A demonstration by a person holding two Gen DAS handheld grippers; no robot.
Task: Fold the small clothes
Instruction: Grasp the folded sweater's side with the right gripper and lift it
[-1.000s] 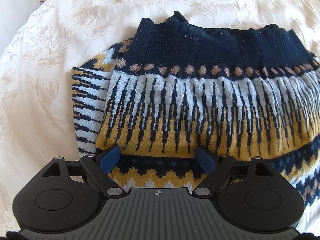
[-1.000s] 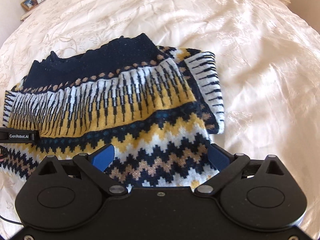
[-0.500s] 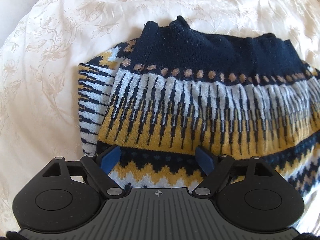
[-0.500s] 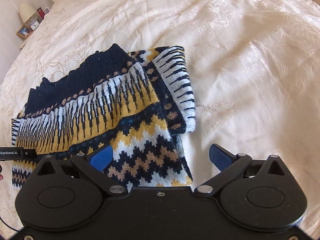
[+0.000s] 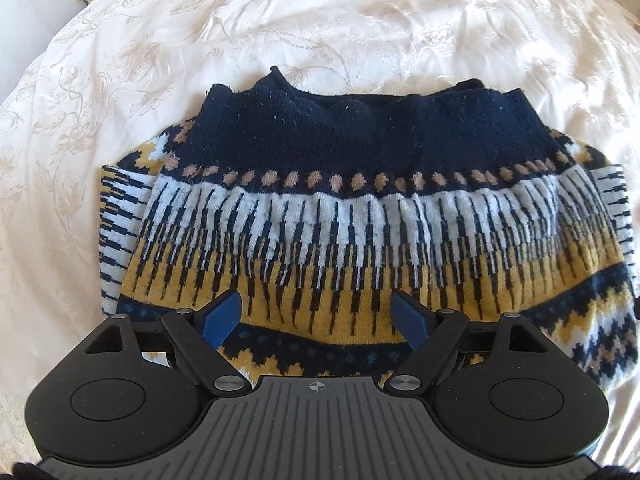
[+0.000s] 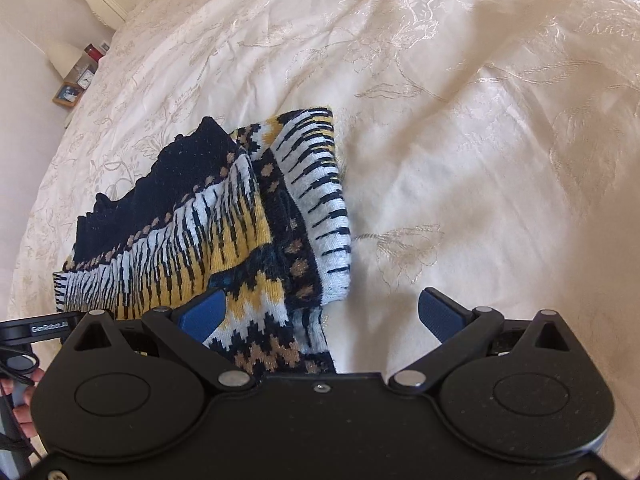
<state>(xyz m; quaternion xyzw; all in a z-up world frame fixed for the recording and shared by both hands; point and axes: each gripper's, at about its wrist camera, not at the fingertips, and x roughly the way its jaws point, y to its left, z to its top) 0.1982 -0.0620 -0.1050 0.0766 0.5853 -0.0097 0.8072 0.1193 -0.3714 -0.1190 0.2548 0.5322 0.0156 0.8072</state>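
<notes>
The folded patterned sweater (image 5: 360, 216) lies on the bed (image 5: 360, 20) directly ahead of the left tool (image 5: 318, 314), whose fingers are spread (gripping nothing). The right tool (image 6: 320, 312), likewise spread, straddles the sweater's right edge.

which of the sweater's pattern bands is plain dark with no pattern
The navy band along the sweater's far edge; every other band carries dots, stripes or zigzags.

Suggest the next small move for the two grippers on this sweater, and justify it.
Probably shut both on the near hem: the left gripper and right gripper hang open over the sweater, holding nothing, its sleeves already folded in, leaving a bottom-to-collar fold.
</notes>
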